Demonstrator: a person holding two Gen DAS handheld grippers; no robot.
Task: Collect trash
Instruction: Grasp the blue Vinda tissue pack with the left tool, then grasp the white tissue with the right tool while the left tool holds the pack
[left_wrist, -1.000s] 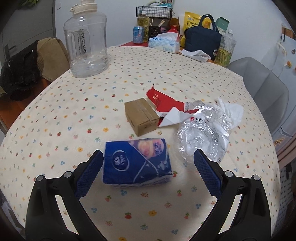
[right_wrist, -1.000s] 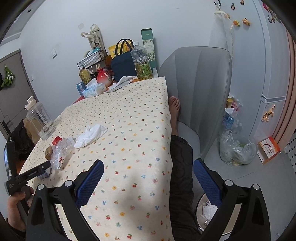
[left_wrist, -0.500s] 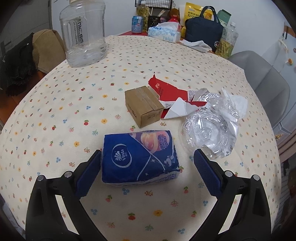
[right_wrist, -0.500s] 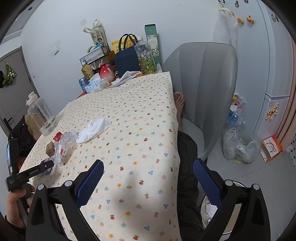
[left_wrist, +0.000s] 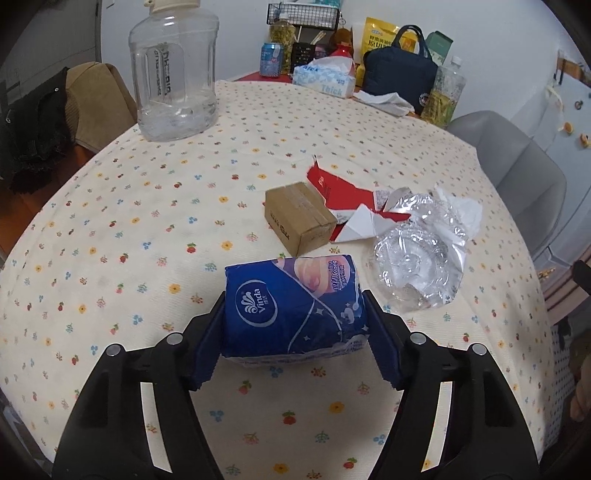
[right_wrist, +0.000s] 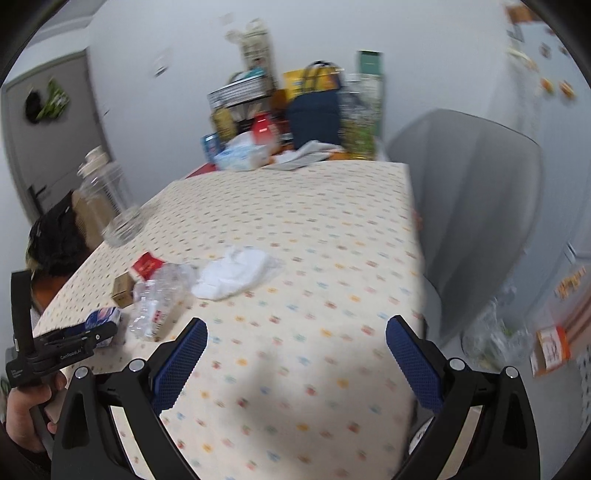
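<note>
My left gripper (left_wrist: 293, 339) is shut on a blue tissue pack (left_wrist: 291, 306) that lies on the flowered tablecloth (left_wrist: 147, 229). Beyond it lie a small cardboard box (left_wrist: 299, 218), a torn red and white carton (left_wrist: 343, 206), a crushed clear plastic bottle (left_wrist: 417, 258) and a white crumpled tissue (right_wrist: 232, 273). My right gripper (right_wrist: 295, 362) is open and empty above the table's near right part. In the right wrist view the left gripper (right_wrist: 70, 343) shows at the left edge with the pack (right_wrist: 103, 319).
A large clear water jug (left_wrist: 173, 70) stands at the far left. A tissue box (left_wrist: 325, 79), a can (left_wrist: 271, 59), a navy bag (left_wrist: 399, 79) and bottles crowd the far edge. A grey chair (right_wrist: 472, 206) stands right of the table, with a plastic bag (right_wrist: 491, 339) on the floor.
My left gripper has closed its fingers onto the blue tissue pack. My right gripper has swung left over the table, and its view is blurred by motion.
</note>
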